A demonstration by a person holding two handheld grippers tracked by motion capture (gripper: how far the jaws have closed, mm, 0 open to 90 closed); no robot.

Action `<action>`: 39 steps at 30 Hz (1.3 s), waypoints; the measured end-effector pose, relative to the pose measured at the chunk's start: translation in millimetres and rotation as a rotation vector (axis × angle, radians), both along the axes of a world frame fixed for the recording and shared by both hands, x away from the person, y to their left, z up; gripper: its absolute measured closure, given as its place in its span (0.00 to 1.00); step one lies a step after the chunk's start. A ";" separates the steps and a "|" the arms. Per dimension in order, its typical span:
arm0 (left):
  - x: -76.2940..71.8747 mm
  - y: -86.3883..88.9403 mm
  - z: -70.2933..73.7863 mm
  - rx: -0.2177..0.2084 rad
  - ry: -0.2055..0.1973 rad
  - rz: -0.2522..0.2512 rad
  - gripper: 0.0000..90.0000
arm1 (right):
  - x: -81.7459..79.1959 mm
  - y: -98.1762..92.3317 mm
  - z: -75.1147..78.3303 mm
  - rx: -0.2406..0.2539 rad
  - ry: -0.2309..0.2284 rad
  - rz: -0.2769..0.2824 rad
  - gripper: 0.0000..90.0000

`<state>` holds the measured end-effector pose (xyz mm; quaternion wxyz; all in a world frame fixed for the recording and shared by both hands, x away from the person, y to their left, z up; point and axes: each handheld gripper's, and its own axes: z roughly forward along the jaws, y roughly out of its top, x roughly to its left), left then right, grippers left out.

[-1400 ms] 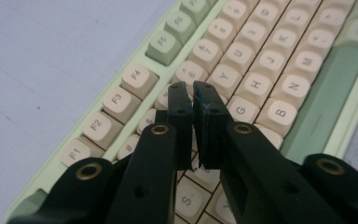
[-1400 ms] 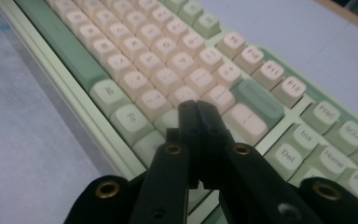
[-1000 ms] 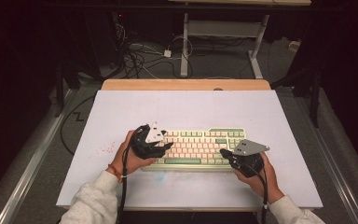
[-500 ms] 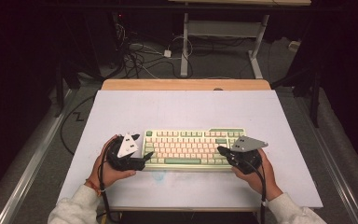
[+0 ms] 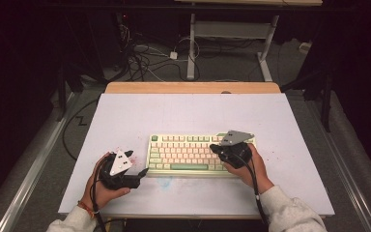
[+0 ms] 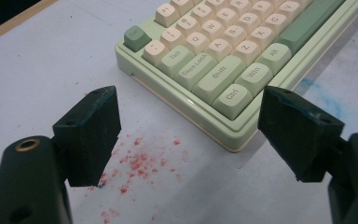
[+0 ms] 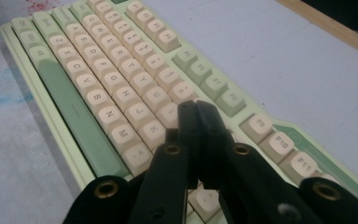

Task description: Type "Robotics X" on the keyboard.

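While we look down from the high view, these are our notes:
Keyboard place: the keyboard [image 5: 189, 153] lies flat on the worktop [image 5: 125, 116], a little toward 6 o'clock of its middle.
Keyboard axis: we see its long axis run from 9 to 3 o'clock, with the green space bar row facing 6 o'clock, toward the person.
Left claw: the left claw [image 5: 137, 164] sits just off the keyboard's 9 o'clock end; its jaws have just been opening and stand wide apart with nothing between them.
Right claw: the right claw [image 5: 214, 148] hangs over the keys near the 3 o'clock end, jaws pressed together on nothing.
Hidden: the right hand [image 5: 244, 162] covers the keyboard's 3 o'clock end.
Hard to make out: we cannot tell whether the right claw's tips touch a key.
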<state>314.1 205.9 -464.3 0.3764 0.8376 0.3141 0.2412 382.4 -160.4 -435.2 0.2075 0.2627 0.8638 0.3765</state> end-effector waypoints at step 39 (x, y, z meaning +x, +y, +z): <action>4.3 -5.8 -7.0 0.107 0.009 -0.010 0.23 | -6.7 -0.1 8.5 0.088 -0.099 -0.009 0.54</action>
